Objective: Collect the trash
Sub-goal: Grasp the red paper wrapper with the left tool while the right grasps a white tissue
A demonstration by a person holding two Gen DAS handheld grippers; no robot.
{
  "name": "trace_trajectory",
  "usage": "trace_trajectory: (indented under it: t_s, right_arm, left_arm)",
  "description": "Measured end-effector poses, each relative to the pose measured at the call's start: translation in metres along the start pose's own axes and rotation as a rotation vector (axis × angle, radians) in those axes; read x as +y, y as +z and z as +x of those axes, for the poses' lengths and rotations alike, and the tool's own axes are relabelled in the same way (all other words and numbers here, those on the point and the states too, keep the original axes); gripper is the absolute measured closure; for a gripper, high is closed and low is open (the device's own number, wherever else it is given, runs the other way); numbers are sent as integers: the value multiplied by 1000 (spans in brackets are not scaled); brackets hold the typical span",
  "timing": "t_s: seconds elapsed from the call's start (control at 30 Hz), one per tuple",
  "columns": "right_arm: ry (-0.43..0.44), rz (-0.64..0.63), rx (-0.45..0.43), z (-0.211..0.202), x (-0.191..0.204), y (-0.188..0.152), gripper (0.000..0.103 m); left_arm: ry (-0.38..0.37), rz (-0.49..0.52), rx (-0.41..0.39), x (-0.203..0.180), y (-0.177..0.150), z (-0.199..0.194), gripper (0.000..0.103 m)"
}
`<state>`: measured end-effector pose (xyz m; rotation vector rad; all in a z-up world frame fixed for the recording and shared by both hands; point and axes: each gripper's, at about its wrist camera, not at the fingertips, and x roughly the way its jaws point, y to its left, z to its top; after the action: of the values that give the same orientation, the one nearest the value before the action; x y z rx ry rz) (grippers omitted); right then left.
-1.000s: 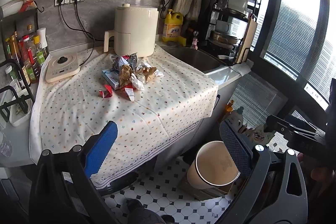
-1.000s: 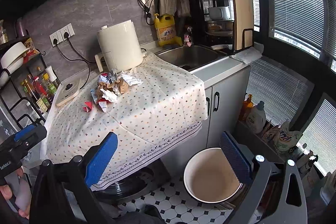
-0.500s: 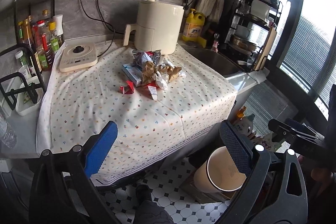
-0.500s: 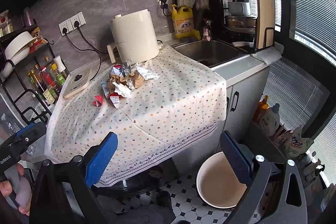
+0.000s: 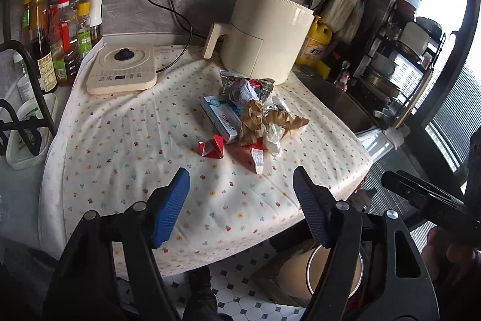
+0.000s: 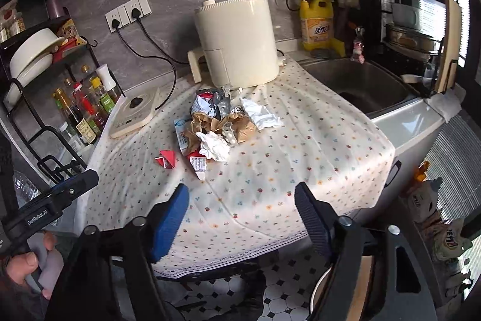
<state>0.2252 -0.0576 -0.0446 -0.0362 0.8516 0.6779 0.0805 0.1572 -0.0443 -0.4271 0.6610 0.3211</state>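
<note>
We hold our left gripper [image 5: 240, 206] and right gripper [image 6: 242, 211] over the cloth [image 5: 126, 140], short of the trash pile [image 5: 252, 113]. Both jaws are closing from partly open, with nothing between them.

Floor bin [image 5: 303, 276] mostly behind hand-held gripper

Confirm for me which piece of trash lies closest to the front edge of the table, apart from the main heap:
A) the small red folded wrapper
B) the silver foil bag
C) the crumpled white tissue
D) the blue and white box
A: the small red folded wrapper lies on the dotted tablecloth by itself, at the near left side of the trash pile.
</note>
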Motion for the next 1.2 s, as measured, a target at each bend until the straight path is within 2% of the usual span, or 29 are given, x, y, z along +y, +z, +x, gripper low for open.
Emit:
trace_trajectory:
  t_s: [0.13,0.3,0.43,0.6,0.87,0.9,0.93,0.97,1.03,1.07,1.1,1.2]
  right_arm:
    - [34,-15,40,33,7,18,43]
    - [69,-57,111,77,18,35,53]
    - [75,-69,157,108,24,43,53]
    - [91,-103,201,142,34,49,53]
    - [81,-121,243,183,39,49,51]
    - [77,-121,245,187,39,49,51]
    - [76,-120,250,190,39,50,51]
    - [76,-121,257,193,39,50,51]
    - [86,-124,286,200,40,51,68]
    - [102,-121,313,206,41,51,87]
    - [116,-105,337,210,40,51,93]
    - [116,-86,330,207,40,57,99]
  left_arm:
    - [16,-16,35,14,13,32,39]
    - [9,-50,109,30,24,79,49]
    - [6,-62,160,39,29,111,54]
    - [-5,-68,258,47,33,154,53]
    - [-17,-40,317,46,35,193,55]
    - [-13,-30,310,44,35,194,59]
    - [-18,-23,316,44,35,196,73]
    - [-22,-25,323,45,36,197,73]
    - [-28,-38,321,48,41,197,74]
    - [-29,-38,317,48,44,195,74]
    - [-32,-37,311,48,47,193,74]
    - [-45,-33,284,49,56,185,74]
